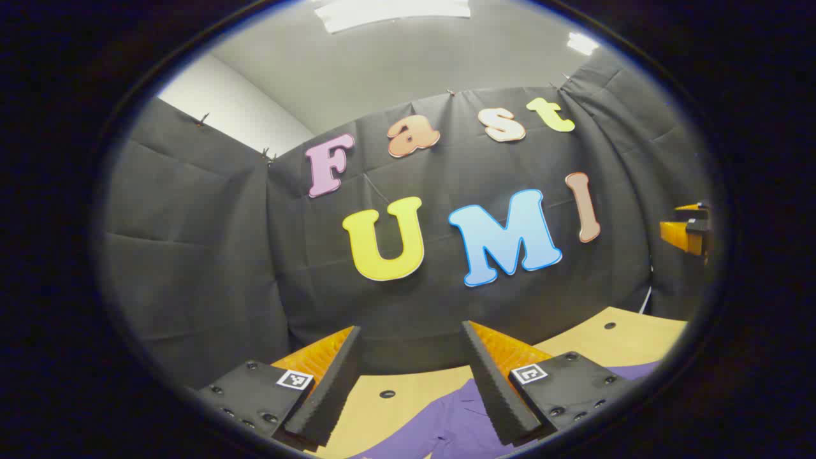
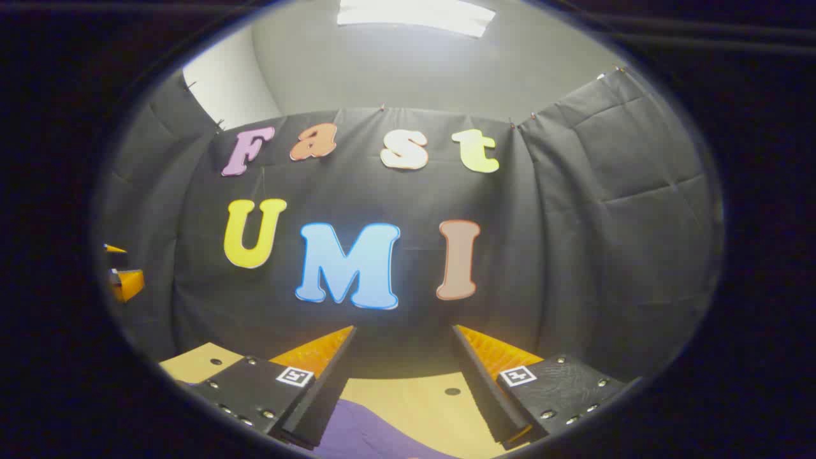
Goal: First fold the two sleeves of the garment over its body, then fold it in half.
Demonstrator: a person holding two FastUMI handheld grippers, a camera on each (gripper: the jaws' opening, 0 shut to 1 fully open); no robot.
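Nearest the lens in the left gripper view, the left gripper (image 1: 411, 376) has its fingers spread wide w/ nothing between them, held level above the table (image 1: 612, 338) & aimed at the booth wall rather than down at the work. Just under & past its fingertips lies the purple garment (image 1: 446, 427), flat on the wooden tabletop; one strip of it runs off toward the right behind the right-hand finger, prob. a sleeve, tho too little shows to be sure. Same story in the right gripper view: the right gripper (image 2: 401, 382) is also spread apart, gripping nothing, w/ a corner of the purple garment (image 2: 363, 433) on the table (image 2: 197, 360) below its left finger. Both tools sit high & clear of the cloth, approx. side by side, which reads as a ready pose before reaching down, so no sleeve fold looks begun yet. Farther off, each view catches a bit of the other tool at its edge: the right gripper (image 1: 688, 233) at far right of the left view, the left gripper (image 2: 124, 280) at far left of the right view. Beyond the table edge hangs the black cloth wall (image 1: 191, 255), w/ ceiling & a light panel (image 2: 414, 16) overhead
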